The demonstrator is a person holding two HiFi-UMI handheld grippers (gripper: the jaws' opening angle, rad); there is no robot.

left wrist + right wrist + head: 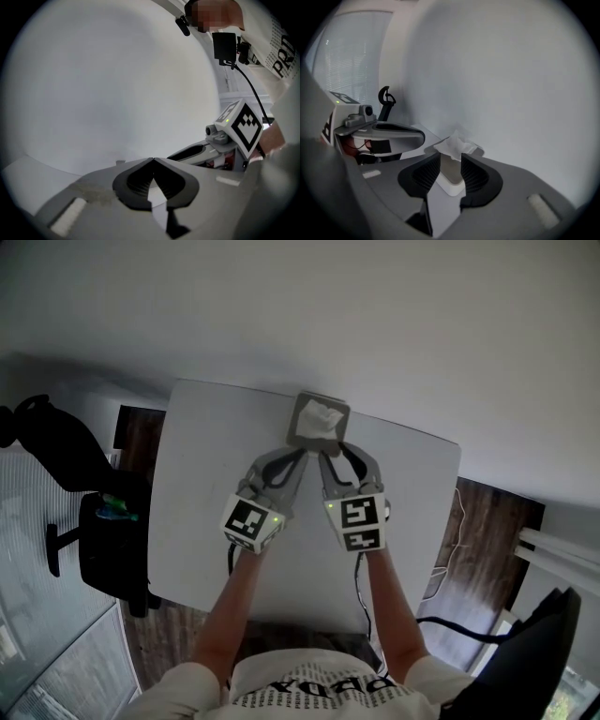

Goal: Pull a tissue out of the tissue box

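The tissue box (pixel 302 430) sits at the 12 o'clock edge of the white table (pixel 206 484), hard against the far side from the person. A white tissue (pixel 324 414) stands up crumpled from its top opening. Both grippers hang just short of the box on its near side, the left gripper (pixel 153 161) at about 7 o'clock of it and the right gripper (pixel 450 158) at about 5 o'clock. The left gripper's jaws are pressed together at the tips with nothing between them. The right gripper's jaws stand spread, and its own view frames the tissue and the box front in the gap beyond them, apparently not yet touched. The tissue looks feather-light, limp and easily torn, so a gentle pinch should do. The best hold is probably on the bunched peak, where several folds overlap, rather than on a single thin edge that could rip or slip free. The box also looks small and light, and it may well lift or slide along with the sheet as it drags through the slot. A steady upward draw, with the closed left gripper pressing down on the box rim at its 9 o'clock side, seems the safer way.
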